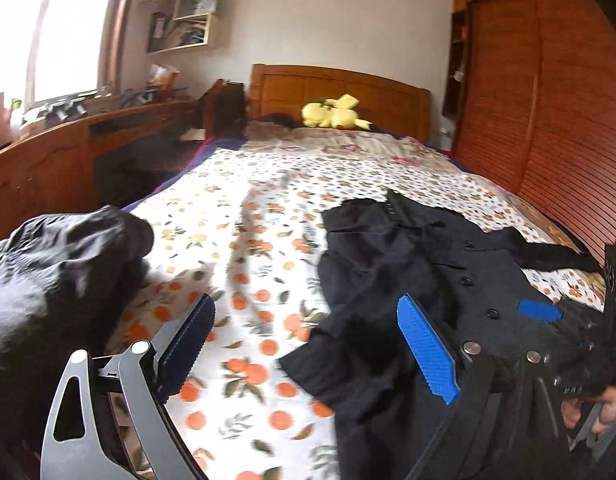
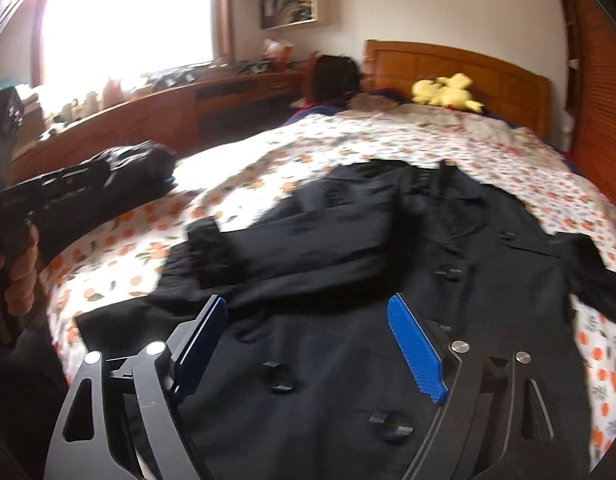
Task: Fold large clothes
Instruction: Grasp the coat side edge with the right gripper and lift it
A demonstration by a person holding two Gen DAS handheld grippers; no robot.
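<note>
A large black buttoned coat (image 2: 387, 248) lies spread on the bed, collar toward the headboard, one sleeve folded across its front. It also shows in the left wrist view (image 1: 407, 264) at the right. My left gripper (image 1: 308, 320) is open and empty above the sheet, at the coat's left edge. My right gripper (image 2: 308, 320) is open and empty just above the coat's lower front, near its buttons. The right gripper's blue pad (image 1: 539, 311) shows in the left wrist view, over the coat. The left gripper's dark body shows at the left edge of the right wrist view, in a hand.
The bed has a white sheet with an orange fruit print (image 1: 244, 248). A dark puffy garment (image 1: 60, 272) lies at the bed's left edge. A yellow plush toy (image 1: 333, 114) sits by the wooden headboard. A wooden desk (image 1: 68, 148) runs along the left, a wardrobe (image 1: 547, 100) along the right.
</note>
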